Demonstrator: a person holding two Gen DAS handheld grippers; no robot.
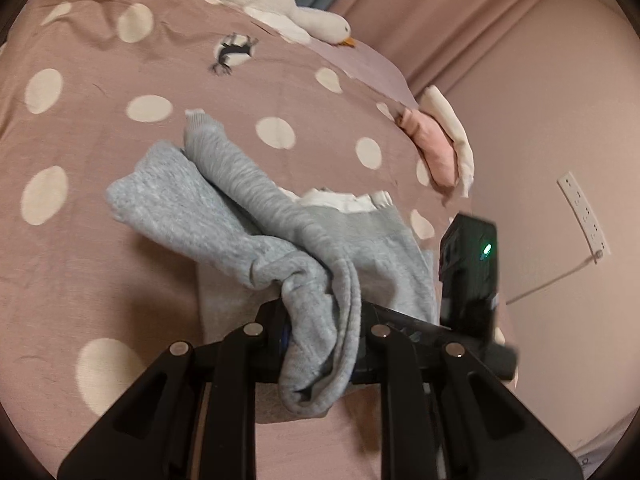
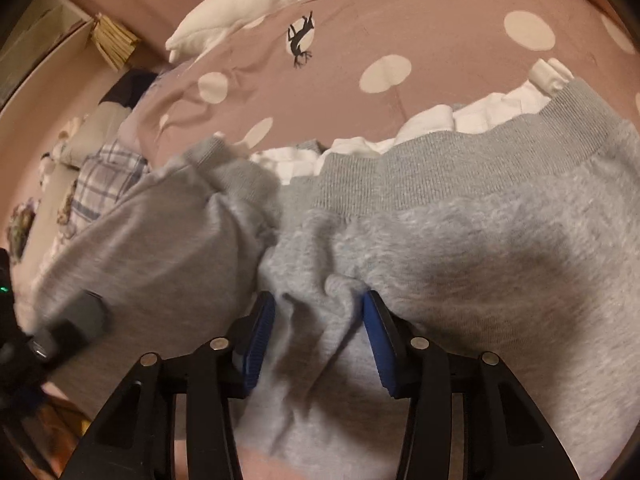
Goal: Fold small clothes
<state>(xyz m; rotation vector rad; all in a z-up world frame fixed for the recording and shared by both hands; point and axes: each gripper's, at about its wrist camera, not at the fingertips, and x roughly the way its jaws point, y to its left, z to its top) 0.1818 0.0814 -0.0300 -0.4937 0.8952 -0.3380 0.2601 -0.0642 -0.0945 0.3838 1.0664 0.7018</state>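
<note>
Now the grey sweatshirt (image 1: 224, 216) lies rumpled on the polka-dot bedcover (image 1: 80, 128), and everything else sits around it. Left of it is bare cover; on it, the left gripper (image 1: 320, 320) has its jaws narrow, clamped on a bunched grey fold that hangs down between them. Beyond it lies a white plush goose (image 1: 280, 4) — folded pink and cream clothes (image 1: 440, 148) sit to its right. At its right edge the right gripper (image 2: 318, 336) straddles a raised grey ridge, blue pads (image 2: 260, 340) partly closed — whether they press it, I cannot tell
</note>
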